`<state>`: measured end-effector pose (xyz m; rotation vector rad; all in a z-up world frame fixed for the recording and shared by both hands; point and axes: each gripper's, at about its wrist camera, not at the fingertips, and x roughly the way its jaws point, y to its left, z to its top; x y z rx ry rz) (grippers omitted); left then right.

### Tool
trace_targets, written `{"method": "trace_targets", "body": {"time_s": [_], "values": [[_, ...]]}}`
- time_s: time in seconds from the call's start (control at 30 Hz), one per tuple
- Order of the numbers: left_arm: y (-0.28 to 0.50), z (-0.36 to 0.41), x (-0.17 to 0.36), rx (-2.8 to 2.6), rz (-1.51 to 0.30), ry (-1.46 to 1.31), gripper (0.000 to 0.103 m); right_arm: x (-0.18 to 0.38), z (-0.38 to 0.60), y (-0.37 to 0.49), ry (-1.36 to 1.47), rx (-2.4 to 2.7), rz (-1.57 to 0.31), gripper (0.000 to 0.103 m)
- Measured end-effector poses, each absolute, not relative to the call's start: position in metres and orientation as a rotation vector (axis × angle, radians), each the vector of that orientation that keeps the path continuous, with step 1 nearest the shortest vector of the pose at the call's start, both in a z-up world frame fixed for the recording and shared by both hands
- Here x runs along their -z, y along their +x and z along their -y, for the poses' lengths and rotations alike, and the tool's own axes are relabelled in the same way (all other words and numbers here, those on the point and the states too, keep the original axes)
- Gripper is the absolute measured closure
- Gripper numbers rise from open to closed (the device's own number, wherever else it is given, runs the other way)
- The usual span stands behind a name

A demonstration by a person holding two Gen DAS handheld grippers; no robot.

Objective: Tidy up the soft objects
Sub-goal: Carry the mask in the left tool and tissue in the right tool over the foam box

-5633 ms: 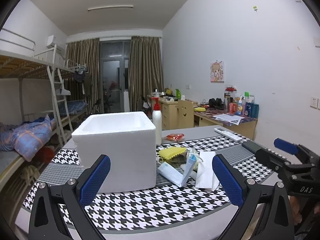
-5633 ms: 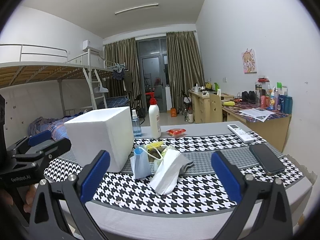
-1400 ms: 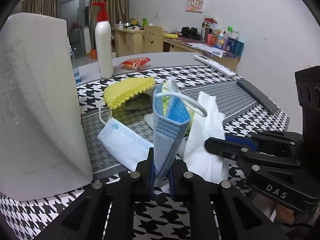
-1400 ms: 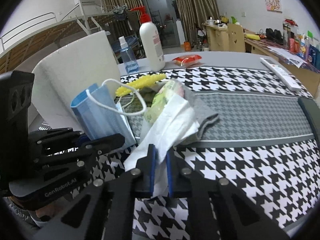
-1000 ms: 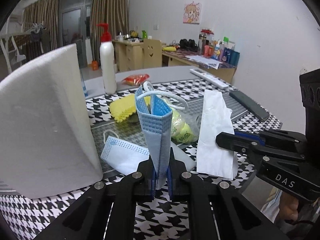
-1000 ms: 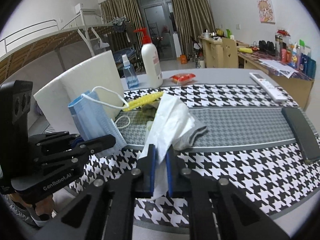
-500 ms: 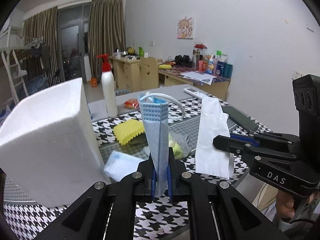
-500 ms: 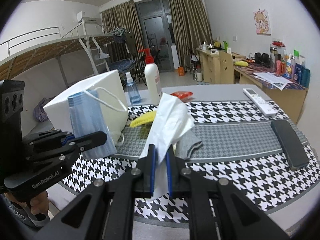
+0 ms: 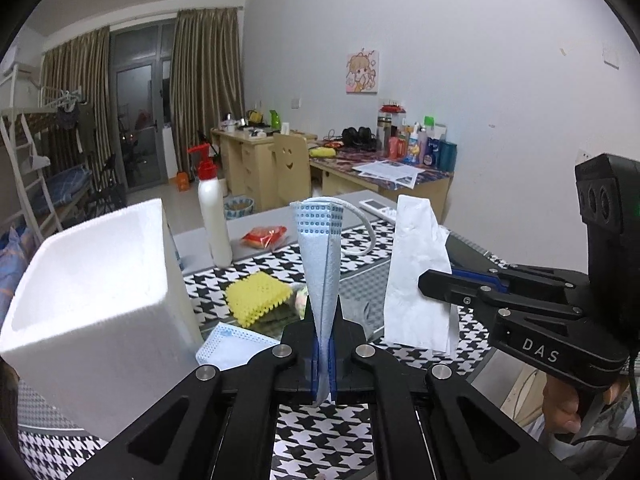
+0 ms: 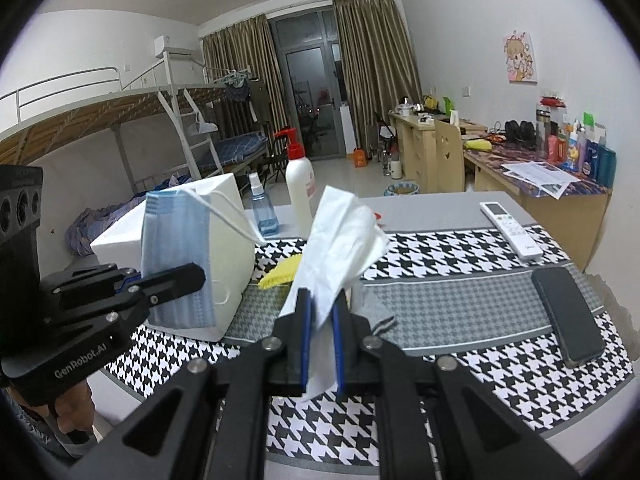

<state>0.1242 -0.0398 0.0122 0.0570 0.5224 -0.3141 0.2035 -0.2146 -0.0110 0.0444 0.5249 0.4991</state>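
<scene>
Left wrist view has the left claw (image 9: 323,360) at the bottom centre of the frame, its jaws clamped tight on the lower edge of a folded blue face mask (image 9: 320,264) that stands upright above them, one white ear loop arcing off to the right. Just to the right, the right claw (image 9: 430,280) reaches in from the frame's right edge, pinching a white tissue (image 9: 416,276) that hangs clear of the worktop (image 9: 320,432); part of a hand (image 9: 564,408) grips its handle at lower right. Below and left of the held mask, a second face mask (image 9: 232,344) lies flat on the houndstooth cloth, right beside the white foam box (image 9: 92,296) that fills the left of the frame. A little farther back sits a yellow sponge cloth (image 9: 256,294), then a red snack packet (image 9: 266,236) and a white pump bottle (image 9: 214,216) with a red top. Right wrist view shows the same grip from the other side: the right claw (image 10: 320,344), bottom centre, is closed on the tissue (image 10: 340,248), which fans upward and droops a little below the pads. At the left, the left claw (image 10: 196,272) holds the blue mask (image 10: 176,252) in front of the foam box (image 10: 228,240). A black phone (image 10: 566,312) lies at the right of the cloth and a white remote (image 10: 510,228) beyond it, with a small blue spray bottle (image 10: 264,208) beside the pump bottle (image 10: 300,188) farther back.
</scene>
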Motion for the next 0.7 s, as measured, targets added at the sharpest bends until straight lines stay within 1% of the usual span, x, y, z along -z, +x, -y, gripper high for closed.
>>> {"method": "trace_targets", "body": {"time_s": [0.7], "values": [[0.126, 0.036, -0.047, 0.277, -0.439, 0.081, 0.1, -0.019, 0.211, 0.204, 0.019, -0.505, -0.451, 0.09]]}}
